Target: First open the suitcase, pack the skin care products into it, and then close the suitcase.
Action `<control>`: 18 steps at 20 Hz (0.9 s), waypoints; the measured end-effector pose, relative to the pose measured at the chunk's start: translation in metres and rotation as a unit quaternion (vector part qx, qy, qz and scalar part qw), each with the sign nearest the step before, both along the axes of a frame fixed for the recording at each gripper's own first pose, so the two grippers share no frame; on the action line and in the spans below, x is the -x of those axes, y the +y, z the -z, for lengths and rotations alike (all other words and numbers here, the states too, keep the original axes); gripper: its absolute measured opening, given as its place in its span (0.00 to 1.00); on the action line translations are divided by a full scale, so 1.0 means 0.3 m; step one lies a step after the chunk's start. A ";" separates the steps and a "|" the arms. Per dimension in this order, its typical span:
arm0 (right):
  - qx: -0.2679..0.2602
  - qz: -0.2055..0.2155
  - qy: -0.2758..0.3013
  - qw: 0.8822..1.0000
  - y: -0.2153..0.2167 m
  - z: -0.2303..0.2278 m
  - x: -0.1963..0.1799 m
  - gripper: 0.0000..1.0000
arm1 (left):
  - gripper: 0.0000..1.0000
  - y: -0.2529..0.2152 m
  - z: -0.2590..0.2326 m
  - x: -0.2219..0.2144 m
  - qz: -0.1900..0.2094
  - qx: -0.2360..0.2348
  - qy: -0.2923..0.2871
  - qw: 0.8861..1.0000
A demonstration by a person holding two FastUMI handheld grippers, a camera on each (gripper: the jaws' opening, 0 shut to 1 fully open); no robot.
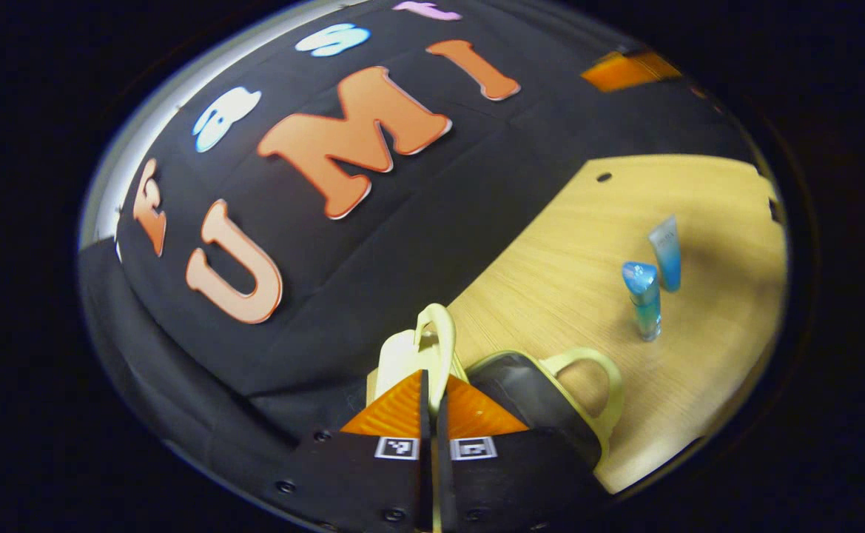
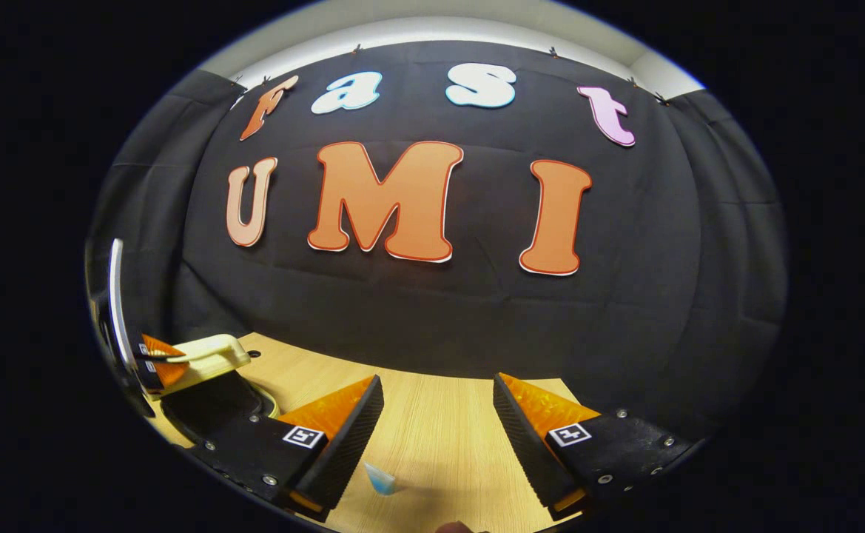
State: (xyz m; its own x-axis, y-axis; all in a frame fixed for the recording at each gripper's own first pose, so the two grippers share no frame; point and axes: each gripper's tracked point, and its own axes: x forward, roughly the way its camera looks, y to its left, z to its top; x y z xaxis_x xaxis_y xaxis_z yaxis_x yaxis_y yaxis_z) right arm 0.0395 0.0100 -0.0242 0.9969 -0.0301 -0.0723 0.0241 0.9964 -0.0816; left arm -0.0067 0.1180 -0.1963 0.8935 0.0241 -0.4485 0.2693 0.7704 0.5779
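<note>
No legible text, brand, or number can be made out on any item. The left tool point(image 1: 433, 403) and right tool point(image 2: 436, 426) each carry square black-and-white coded marker tags on both fingers; these are patterns, not readable characters. Faint print on the pale blue tube point(image 1: 666, 252) is too small to read.

Dim booth, warm overhead light, soft shadows, fisheye-warped edges, slight motion blur.
</note>
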 end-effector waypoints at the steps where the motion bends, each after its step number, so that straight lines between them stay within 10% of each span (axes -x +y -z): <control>1: 0.002 -0.001 -0.001 1.000 0.012 -0.006 -0.006 0.94 | 0.00 0.037 0.009 -0.013 -0.009 0.037 -0.002 0.999; 11: 0.022 -0.014 0.005 1.000 0.142 -0.015 -0.017 0.95 | 0.00 0.484 -0.177 -0.069 -0.151 0.189 -0.056 0.969; 18: 0.026 -0.007 0.014 1.000 0.201 -0.017 -0.032 0.94 | 0.00 0.842 -0.171 -0.055 -0.220 0.200 -0.073 0.952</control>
State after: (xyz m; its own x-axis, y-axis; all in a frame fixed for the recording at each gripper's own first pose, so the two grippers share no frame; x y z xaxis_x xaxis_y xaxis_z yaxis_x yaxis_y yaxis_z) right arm 0.0490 0.0703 -0.0189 0.9949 -0.0203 -0.0990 0.0070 0.9911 -0.1333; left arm 0.0099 0.3706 -0.1451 0.8904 0.2632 -0.3713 -0.1904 0.9564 0.2214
